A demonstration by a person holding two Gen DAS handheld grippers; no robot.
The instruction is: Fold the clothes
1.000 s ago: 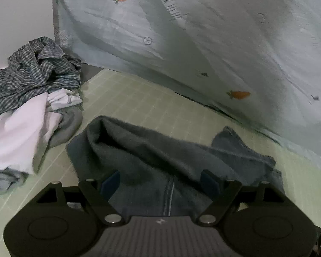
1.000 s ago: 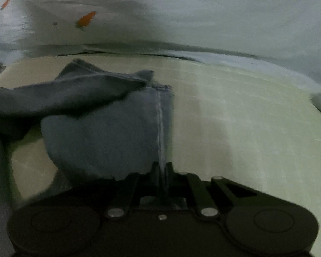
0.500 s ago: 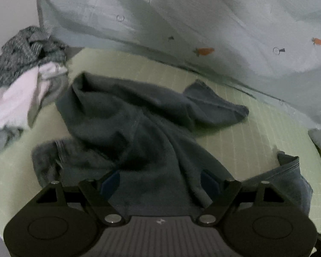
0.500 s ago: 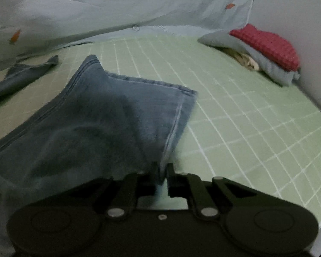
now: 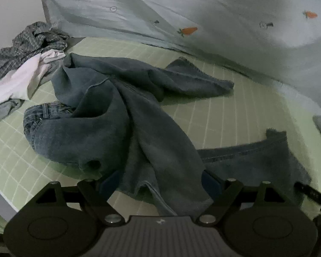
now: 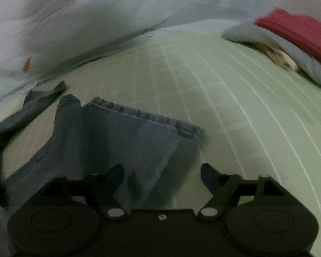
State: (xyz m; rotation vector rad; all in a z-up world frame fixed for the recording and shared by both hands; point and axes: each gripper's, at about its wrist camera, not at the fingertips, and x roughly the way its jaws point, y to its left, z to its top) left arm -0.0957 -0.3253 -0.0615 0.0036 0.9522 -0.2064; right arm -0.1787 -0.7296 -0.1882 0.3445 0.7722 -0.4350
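Dark blue jeans (image 5: 117,111) lie crumpled on a pale green checked sheet (image 5: 214,115), with the waistband at the left and one leg stretched out to the right. My left gripper (image 5: 160,182) is open just above them, and a fold of denim runs loose between its fingers. In the right wrist view the stretched leg (image 6: 128,145) lies flat, its hem (image 6: 147,115) toward the far side. My right gripper (image 6: 162,177) hangs over that leg's near edge. Its jaws are opening and the pads stand clear of the cloth.
A heap of other clothes (image 5: 27,64), checked and white, sits at the far left. A light blue carrot-print cover (image 5: 203,10) rises along the back. At the far right lies a folded stack with a red top (image 6: 295,32). The bed's edge is at the lower left.
My right gripper, shut on the jeans leg's edge earlier, has opened and let it go after drawing it out to the right. My left gripper has pulled back, so more of the jeans shows.
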